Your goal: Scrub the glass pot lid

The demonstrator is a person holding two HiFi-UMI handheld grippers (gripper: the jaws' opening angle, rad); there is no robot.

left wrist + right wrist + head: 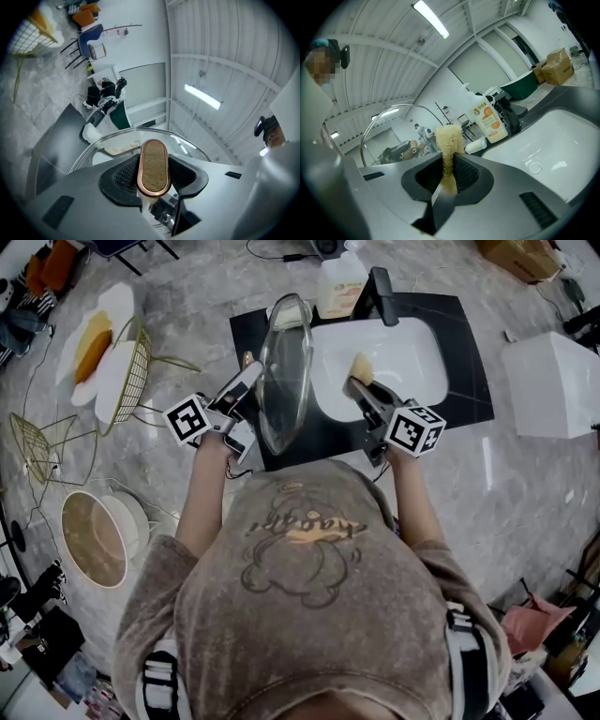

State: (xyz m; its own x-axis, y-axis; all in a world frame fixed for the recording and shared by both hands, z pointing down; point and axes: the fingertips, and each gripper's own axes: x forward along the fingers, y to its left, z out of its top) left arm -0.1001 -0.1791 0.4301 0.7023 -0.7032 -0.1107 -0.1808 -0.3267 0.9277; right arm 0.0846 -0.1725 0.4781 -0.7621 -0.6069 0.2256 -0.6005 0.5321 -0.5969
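Head view, with both gripper views. Your left hand-held gripper [249, 381] is clamped part-way closed on the wooden, copper-rimmed handle [153, 166] of the glass pot lid [284, 371]. The pads press on either side of the handle, as the left gripper view shows. You hold the lid in the air on edge. From above it appears as a narrow lens with its long axis running from you towards the far side of the black surface [459, 324]. It hangs just beside the left rim of the white sink [412, 362].

Your right hand-held gripper [358, 385] is closed on a strip of loofah scrubber [449, 138], whose frayed end sticks out past the jaws above the basin. A dish soap bottle [339, 282] and the faucet [380, 292] stand behind the sink.

Key relation: the handle is on the lid's left face, so the underside faces right, towards the loofah. The lid lies to the left of your right hand-held gripper, near it but apart; no contact is visible. Judged from this, scrubbing falls to your right hand, and the loofah must travel leftwards to meet the glass while your left hand steadies the lid.
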